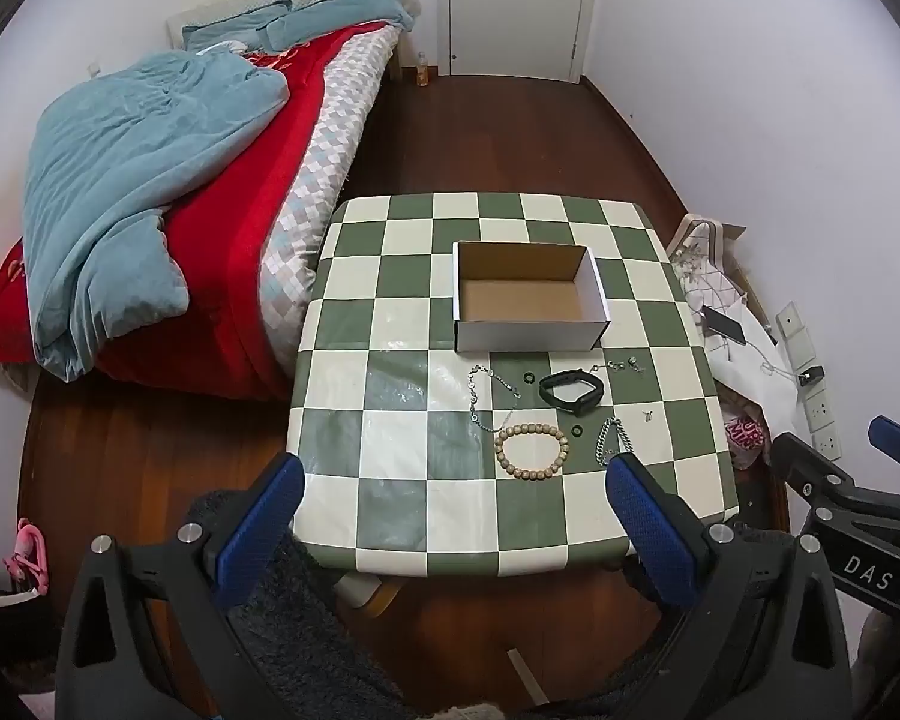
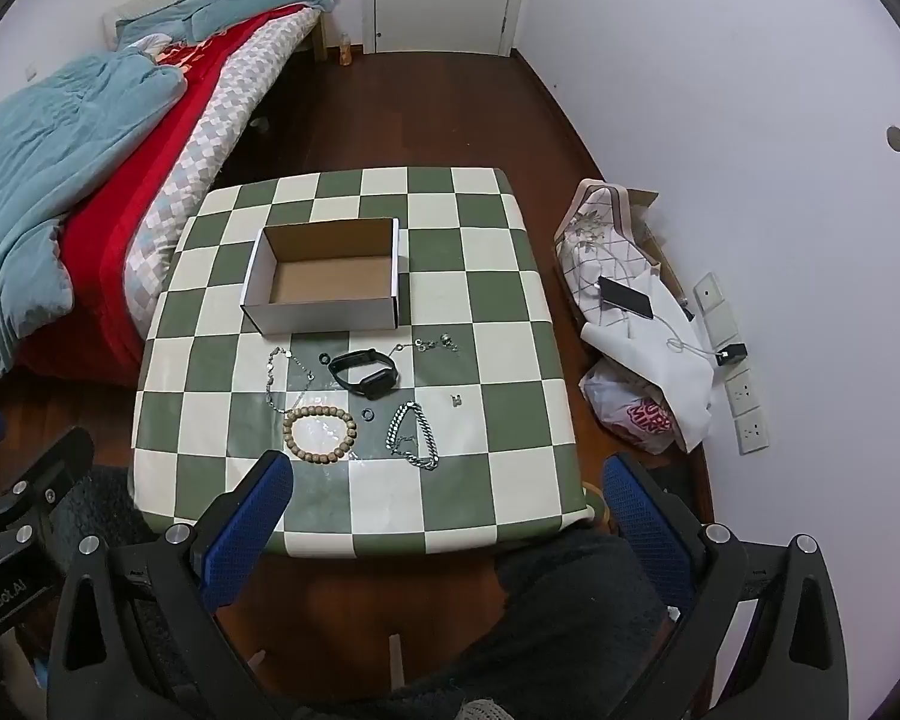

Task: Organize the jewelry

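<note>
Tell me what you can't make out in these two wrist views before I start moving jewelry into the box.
- Small charm near the silver chain bracelet: right wrist view, too small to identify.
- Silver chain bracelet: left wrist view, its near end hidden behind a blue finger pad.
- Two dark rings: too small to tell material.
- Cardboard box: its near inside wall is hidden by the rim in both views.
</note>
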### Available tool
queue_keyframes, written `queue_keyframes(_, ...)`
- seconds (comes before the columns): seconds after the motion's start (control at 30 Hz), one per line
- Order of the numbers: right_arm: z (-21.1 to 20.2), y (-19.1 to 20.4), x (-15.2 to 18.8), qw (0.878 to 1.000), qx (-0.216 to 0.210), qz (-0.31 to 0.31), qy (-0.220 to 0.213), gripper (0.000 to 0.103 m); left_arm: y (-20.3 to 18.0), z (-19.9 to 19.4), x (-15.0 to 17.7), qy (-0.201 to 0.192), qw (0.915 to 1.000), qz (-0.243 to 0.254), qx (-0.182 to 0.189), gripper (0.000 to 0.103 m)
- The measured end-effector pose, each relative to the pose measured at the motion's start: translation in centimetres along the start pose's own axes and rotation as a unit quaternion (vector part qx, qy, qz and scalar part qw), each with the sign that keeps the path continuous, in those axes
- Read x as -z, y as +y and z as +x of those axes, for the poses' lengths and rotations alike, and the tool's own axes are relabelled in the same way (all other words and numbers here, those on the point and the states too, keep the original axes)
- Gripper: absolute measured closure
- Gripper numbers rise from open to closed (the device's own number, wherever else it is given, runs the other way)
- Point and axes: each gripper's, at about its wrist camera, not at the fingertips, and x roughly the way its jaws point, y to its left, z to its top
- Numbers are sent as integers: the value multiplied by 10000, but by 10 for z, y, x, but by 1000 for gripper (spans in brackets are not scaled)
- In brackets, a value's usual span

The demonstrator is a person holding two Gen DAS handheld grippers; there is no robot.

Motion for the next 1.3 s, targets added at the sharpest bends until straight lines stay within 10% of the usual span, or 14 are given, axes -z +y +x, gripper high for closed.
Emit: queue_keyframes(1.3,-20,-4,-7,10000,-4,-14,-97,0,-4,-20,-4,-112,9999,59,-5,0)
